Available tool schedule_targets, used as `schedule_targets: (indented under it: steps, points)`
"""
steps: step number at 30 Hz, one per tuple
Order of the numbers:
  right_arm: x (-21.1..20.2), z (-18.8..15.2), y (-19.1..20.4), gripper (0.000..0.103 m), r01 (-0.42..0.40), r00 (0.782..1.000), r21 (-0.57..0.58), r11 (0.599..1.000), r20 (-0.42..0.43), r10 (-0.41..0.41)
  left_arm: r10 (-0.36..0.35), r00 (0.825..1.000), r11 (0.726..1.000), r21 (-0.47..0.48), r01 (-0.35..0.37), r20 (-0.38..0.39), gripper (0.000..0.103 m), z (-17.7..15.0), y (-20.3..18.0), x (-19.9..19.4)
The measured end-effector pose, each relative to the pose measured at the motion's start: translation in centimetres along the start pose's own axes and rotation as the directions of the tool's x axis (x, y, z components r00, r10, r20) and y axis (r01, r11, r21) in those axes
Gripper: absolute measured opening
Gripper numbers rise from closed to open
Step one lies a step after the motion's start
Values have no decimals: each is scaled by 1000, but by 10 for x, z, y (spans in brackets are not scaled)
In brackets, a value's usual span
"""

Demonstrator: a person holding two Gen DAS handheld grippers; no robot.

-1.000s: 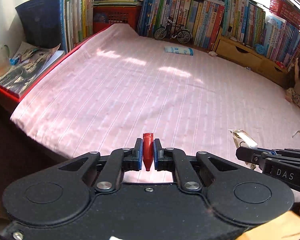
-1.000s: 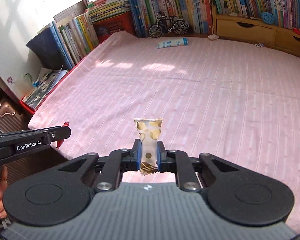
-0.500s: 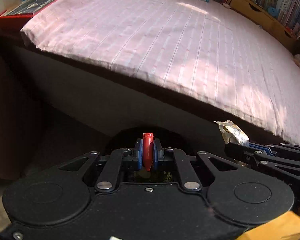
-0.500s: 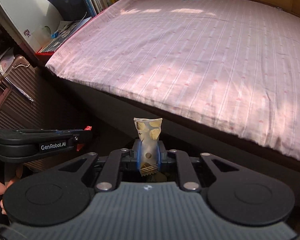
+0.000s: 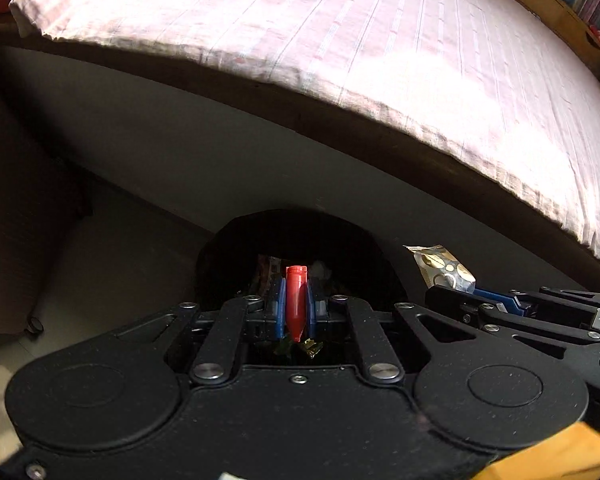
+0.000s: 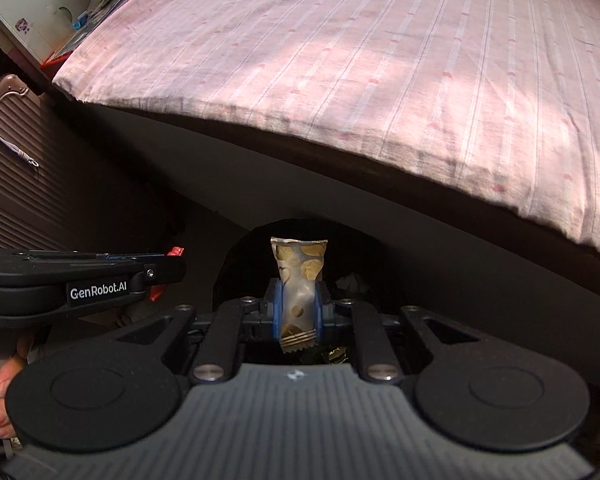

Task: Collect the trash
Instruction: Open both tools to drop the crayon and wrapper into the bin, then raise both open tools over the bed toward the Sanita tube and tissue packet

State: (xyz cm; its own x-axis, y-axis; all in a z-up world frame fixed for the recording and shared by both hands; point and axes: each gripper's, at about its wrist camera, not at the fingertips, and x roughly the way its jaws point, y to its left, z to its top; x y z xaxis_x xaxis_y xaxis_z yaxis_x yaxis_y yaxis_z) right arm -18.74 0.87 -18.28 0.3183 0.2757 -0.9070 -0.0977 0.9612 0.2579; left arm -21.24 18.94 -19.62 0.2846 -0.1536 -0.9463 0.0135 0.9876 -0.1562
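- Our left gripper (image 5: 296, 304) was clamped on a small red cap (image 5: 296, 300), its jaws nearly together around it.
- Our right gripper (image 6: 298, 312) was clamped on a gold-spotted snack wrapper (image 6: 300, 280), which stood upright between the blue pads (image 6: 277, 312).
- Both pieces of trash hung over the dark trash bin (image 5: 228, 248) on the floor, just near of the bed (image 5: 380, 40) with its pink sheet.
- To do the drop well, we judged each piece should be centred over the bin's mouth before the jaws part, since the light wrapper could drift past the rim.
- Inside the bin we made out crumpled white paper (image 6: 352, 282) and bits of gold foil (image 5: 312, 346); the rest was too dark to tell.
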Motion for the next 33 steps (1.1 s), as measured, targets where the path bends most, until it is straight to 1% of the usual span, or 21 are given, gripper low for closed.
schedule_targets:
  steps: [3,4,6,7,8,10,11,12,15,20,22,25,28,30,32,33]
  points:
    - [5,1,0,21,1,1000,-3,1000,-9,-1,-6,1000,1000,-8,6,-11,10,1,1,3]
    - [6,2,0,24,2,1000,-3,1000,-11,-2,-9,1000,1000,-10,9,-13,10,1,1,4]
    - [8,3,0,27,1,1000,-4,1000,-14,-1,-16,1000,1000,-13,16,-17,15,2,2,5]
    - [8,3,0,31,1,1000,-5,1000,-13,-1,-24,999,1000,-13,24,-24,15,3,4,6]
    - [9,4,0,42,0,1000,-5,1000,-10,0,-26,999,1000,-12,26,-29,16,4,4,6]
    - [10,5,1,48,-1,1000,-10,1000,-4,1,-23,999,1000,-10,23,-29,21,6,7,7]
    - [10,5,2,50,1,1000,-13,1000,-2,-1,-21,999,1000,-11,20,-28,26,6,8,7]
    - [11,6,2,51,3,1000,-15,1000,0,-3,-19,1000,1000,-12,19,-25,32,7,8,7]
    - [12,8,3,51,7,1000,-17,1000,6,-7,-22,1000,1000,-17,22,-14,41,7,9,3]
    - [1,10,2,52,8,999,-17,1000,33,-7,-20,1000,1000,-1,20,1,47,11,11,-8]
    - [-11,13,3,52,15,998,-36,999,57,-13,-18,1000,1000,6,17,22,49,14,7,-18]
    - [-37,22,6,53,26,994,-67,997,106,-19,-30,997,999,38,27,74,52,28,2,-44]
    - [-77,41,6,58,38,983,-86,996,182,-21,-60,987,996,77,49,149,65,54,-8,-77]
    - [-106,59,5,62,64,967,-97,993,253,-38,-90,974,992,101,71,206,79,77,-16,-99]
    - [-132,78,2,68,91,944,-103,991,327,-53,-120,959,989,115,93,258,83,104,-24,-122]
    - [-145,91,0,71,109,928,-102,989,366,-65,-132,951,988,119,103,280,84,117,-29,-132]
